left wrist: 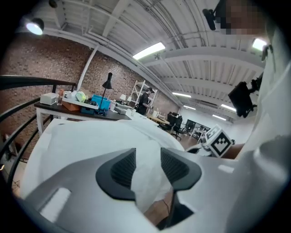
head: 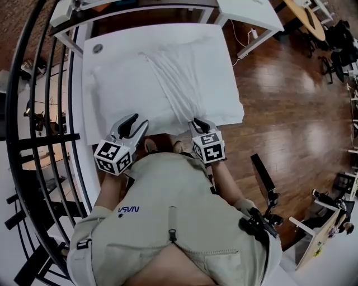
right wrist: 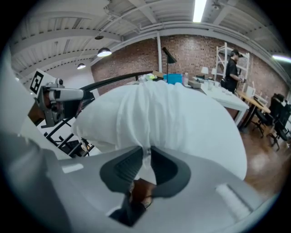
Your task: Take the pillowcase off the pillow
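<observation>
A white pillow (head: 128, 84) in a white pillowcase (head: 184, 84) lies on a white table (head: 89, 56), and the case is gathered into long folds running toward its near edge. My left gripper (head: 139, 122) is at the pillow's near edge. Its jaws stand well apart, and a loose fold of the pillowcase (left wrist: 146, 182) hangs between them without being pinched. My right gripper (head: 200, 122) is at the near end of the gathered folds. In the right gripper view its jaws (right wrist: 146, 157) stand narrow, and the bunched pillowcase (right wrist: 159, 113) edge fills the gap and touches both pads.
A black metal railing (head: 50, 123) curves along the left of the table. Wooden floor (head: 279, 100) lies to the right, and another white desk (head: 251, 11) stands at the back. The person's torso (head: 173, 218) is close against the table's near edge.
</observation>
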### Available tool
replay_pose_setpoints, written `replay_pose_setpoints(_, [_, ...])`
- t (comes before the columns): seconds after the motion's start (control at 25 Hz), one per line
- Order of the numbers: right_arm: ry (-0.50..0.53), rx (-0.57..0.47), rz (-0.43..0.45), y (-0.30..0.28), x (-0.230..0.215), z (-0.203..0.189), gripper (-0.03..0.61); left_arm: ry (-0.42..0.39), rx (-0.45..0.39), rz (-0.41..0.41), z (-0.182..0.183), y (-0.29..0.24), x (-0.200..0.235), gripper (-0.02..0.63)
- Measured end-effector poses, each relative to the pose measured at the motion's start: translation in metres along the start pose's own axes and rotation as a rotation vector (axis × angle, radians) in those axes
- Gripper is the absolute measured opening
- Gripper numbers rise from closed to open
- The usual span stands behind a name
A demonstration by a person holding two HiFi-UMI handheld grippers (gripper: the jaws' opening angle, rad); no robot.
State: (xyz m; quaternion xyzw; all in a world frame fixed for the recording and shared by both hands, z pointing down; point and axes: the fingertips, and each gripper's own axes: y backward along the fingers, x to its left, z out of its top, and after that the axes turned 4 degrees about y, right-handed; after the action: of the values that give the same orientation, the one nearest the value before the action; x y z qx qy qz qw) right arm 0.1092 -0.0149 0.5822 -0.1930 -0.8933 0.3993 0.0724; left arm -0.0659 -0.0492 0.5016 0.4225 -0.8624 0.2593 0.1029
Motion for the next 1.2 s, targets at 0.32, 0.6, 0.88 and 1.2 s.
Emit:
replay_pose_setpoints(0.32, [0.038, -0.077, 0.109, 0.018, 0.038, 0.053, 0.06, -0.087, -0.02, 0.012, 0.027, -0.019, 0.009, 0.164])
replay_pose_setpoints(0.6, [0.044, -0.198, 0.043, 0.033, 0.027, 0.109, 0.06, -0.073, -0.04, 0.037, 0.032, -0.016, 0.03, 0.164])
replay_pose_setpoints(0.88, [0.068, -0.278, 0.022, 0.015, 0.01, 0.155, 0.06, -0.094, -0.06, 0.119, 0.04, -0.005, 0.055, 0.164])
replay_pose_setpoints(1.2, [0.145, -0.309, 0.07, -0.014, -0.015, 0.197, 0.083, -0.097, -0.082, 0.232, 0.065, -0.017, 0.052, 0.164])
